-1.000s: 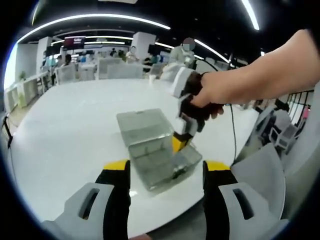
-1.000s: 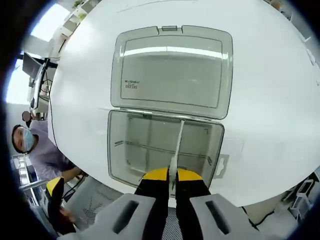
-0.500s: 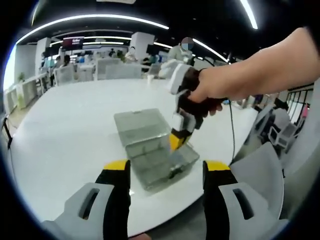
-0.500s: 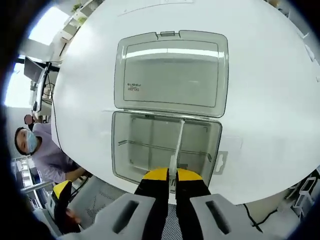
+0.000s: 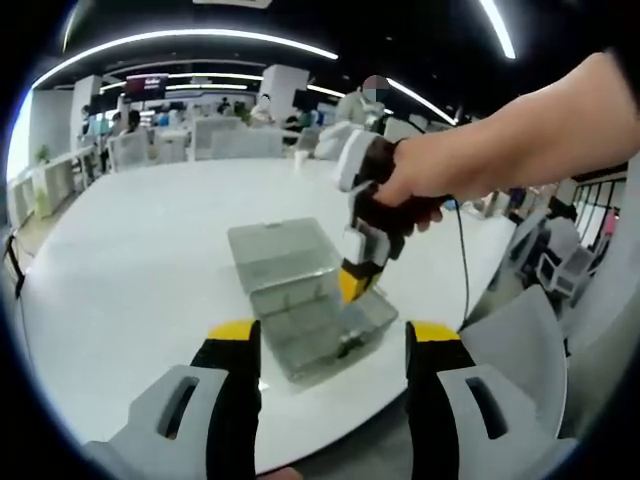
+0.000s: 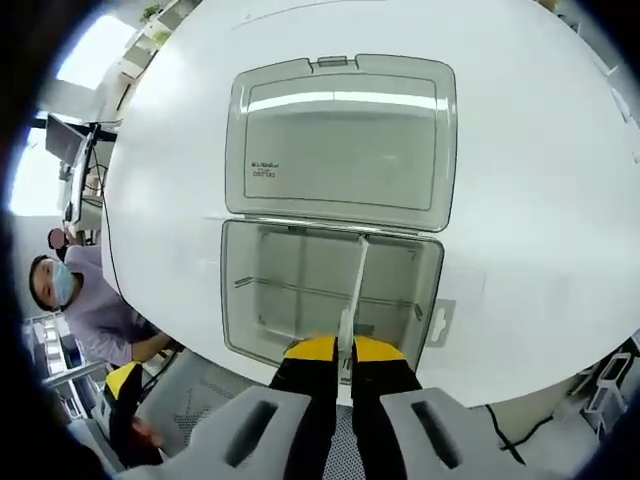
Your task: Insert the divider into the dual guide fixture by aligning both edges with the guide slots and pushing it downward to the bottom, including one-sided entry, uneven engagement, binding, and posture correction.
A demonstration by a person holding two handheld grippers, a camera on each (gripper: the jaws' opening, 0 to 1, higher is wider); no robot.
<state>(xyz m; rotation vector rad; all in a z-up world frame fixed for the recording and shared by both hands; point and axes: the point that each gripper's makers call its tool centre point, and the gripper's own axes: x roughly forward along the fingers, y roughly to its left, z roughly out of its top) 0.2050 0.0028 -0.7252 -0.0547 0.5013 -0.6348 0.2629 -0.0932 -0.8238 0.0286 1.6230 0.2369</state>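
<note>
Looking down from the right gripper view, the clear plastic box (image 6: pixel 332 292) sits open on the round white tabletop (image 6: pixel 540 180), its lid (image 6: pixel 342 140) folded flat beyond the hinge, a small printed label on the lid's inner face. The right gripper (image 6: pixel 343 358) has its yellow-tipped jaws pinched tight on the near end of the divider (image 6: pixel 354 290), a thin pale strip that runs on edge from the box's near wall straight across to its hinge wall, crossing a lower partition that lies the other way. Whether both ends sit in their slots is too fine to tell here. A flat tab sticks out from the box's right wall, and a masked person (image 6: pixel 85 310) sits off the box's left side, past the tabletop edge.

Switching to the left gripper view: the same box (image 5: pixel 310 310) from the side, smoky and see-through with rounded corners, near the tabletop (image 5: pixel 130 260) edge. A hand (image 5: pixel 415 185) grips the right gripper (image 5: pixel 352 285) from above, pointing it steeply down into the box's right part. The left gripper (image 5: pixel 333 345) hangs short of the box with black, yellow-capped jaws spread wide, nothing between them. Grey chairs (image 5: pixel 545 330) stand to the box's right.
</note>
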